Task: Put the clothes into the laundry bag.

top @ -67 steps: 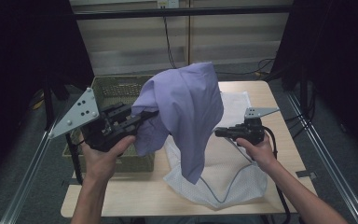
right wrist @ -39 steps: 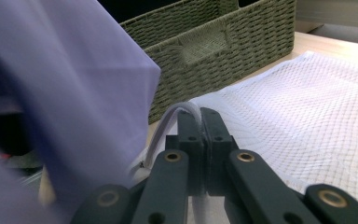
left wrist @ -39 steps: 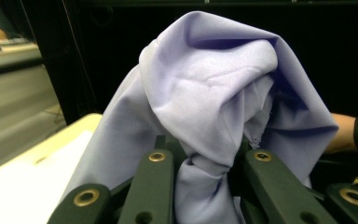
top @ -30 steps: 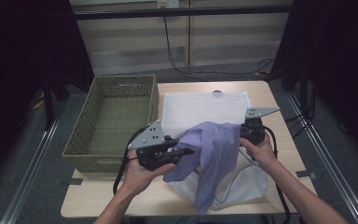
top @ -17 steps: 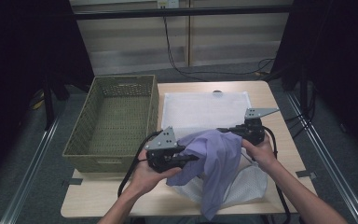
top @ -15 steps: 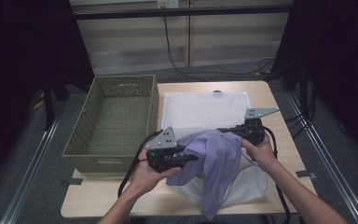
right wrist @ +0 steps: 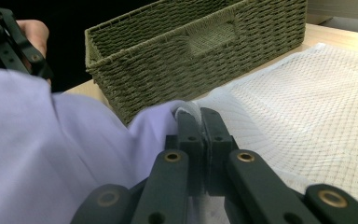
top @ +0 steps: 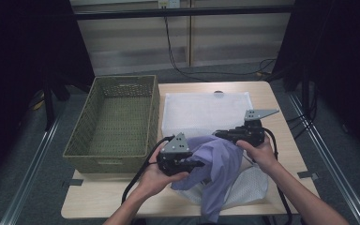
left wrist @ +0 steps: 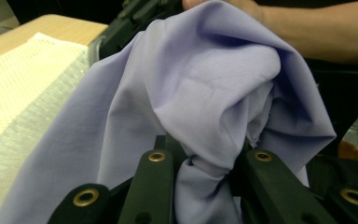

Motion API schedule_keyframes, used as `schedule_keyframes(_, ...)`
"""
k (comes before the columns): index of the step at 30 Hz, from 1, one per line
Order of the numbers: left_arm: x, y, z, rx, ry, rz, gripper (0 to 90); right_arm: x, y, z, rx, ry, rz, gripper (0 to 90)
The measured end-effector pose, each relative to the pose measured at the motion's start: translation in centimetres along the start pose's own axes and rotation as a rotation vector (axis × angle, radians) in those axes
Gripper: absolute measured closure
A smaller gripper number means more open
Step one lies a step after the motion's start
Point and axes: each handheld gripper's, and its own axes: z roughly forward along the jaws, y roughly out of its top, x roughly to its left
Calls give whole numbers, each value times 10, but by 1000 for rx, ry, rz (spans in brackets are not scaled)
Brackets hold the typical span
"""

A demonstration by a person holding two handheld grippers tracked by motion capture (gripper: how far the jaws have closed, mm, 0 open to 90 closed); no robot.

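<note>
A lavender cloth [top: 221,165] hangs bunched between my two grippers over the front of the table. My left gripper [top: 198,164] is shut on a gathered fold of the cloth [left wrist: 200,84], which bulges out between the jaws. My right gripper [top: 218,135] is shut on the white edge of the mesh bag [right wrist: 189,108], and the cloth [right wrist: 37,140] presses against its left side. The white mesh bag [top: 201,112] lies flat on the table's middle. Its near part [top: 253,185] is rumpled under the cloth.
An empty woven green basket [top: 117,122] stands at the table's left side, close beside the mesh bag. In the right gripper view the basket [right wrist: 191,42] is just beyond the jaws. Bare wooden tabletop [top: 281,112] shows at the right and front edges.
The cloth, held high over the table before, has come down to the front. My left gripper has moved right and down with it. My right gripper has barely moved.
</note>
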Motion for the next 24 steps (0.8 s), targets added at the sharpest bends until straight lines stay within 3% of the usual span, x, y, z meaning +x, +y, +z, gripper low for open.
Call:
schedule_keyframes(10,1,-5,14,22,-9,-13,786,1,0,1,9,6,-2,885)
schedule_keyframes(14,2,-8,21,59,-5,-12,786,2,0,1,9,7,-2,885)
schedule_keyframes(19,6,-23,33,98,5,-56,786,2,0,0,13,6,-2,885)
schedule_keyframes(24,13,-31,38,132,26,-73,786,3,-1,0,14,6,-3,885)
